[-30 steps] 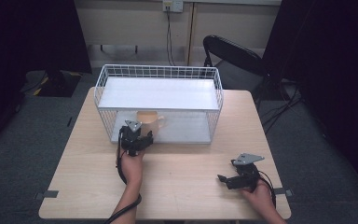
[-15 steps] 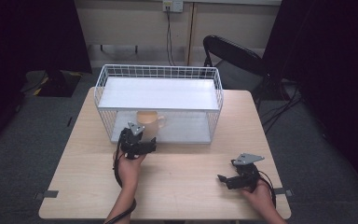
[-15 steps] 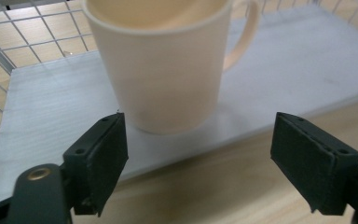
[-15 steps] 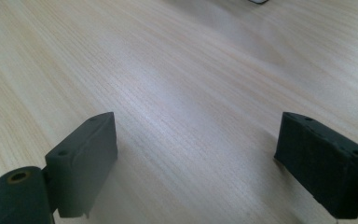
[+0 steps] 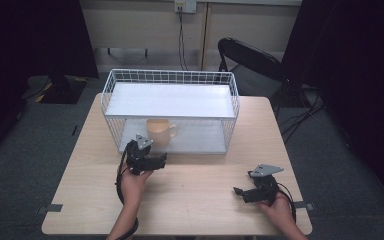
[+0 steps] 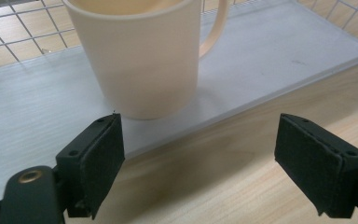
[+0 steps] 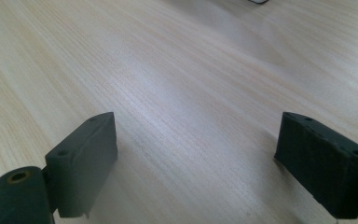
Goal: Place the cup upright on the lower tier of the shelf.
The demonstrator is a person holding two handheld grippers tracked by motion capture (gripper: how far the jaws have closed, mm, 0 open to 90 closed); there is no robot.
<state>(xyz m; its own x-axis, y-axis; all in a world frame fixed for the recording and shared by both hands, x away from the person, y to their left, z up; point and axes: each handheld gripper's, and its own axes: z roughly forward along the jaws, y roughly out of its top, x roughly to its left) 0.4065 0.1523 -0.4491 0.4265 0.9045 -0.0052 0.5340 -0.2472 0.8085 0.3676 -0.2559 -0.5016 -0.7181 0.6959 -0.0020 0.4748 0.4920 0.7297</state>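
A cream mug (image 5: 159, 132) with its handle to the right stands upright on the lower white board (image 5: 200, 142) of a white wire rack (image 5: 170, 80). In the left gripper view the mug (image 6: 142, 56) rises just beyond the jaws, on the board (image 6: 270, 56). My left gripper (image 5: 154, 160) is open on the table just in front of the rack, touching nothing; seen from its own camera, the left gripper (image 6: 200, 161) has wood between its pads. My right gripper (image 5: 241, 192) rests near the front right of the table, and the right gripper (image 7: 196, 163) is open over bare wood.
The rack's upper white shelf (image 5: 170, 100) covers the mug from above, and its front side is unbarred. The wooden table (image 5: 200, 200) spans the space between my hands. A black chair (image 5: 250, 65) stands behind the table.
My left gripper has drawn back a little toward the person, away from the mug. The mug stays in place on the lower board. The right gripper has not moved.
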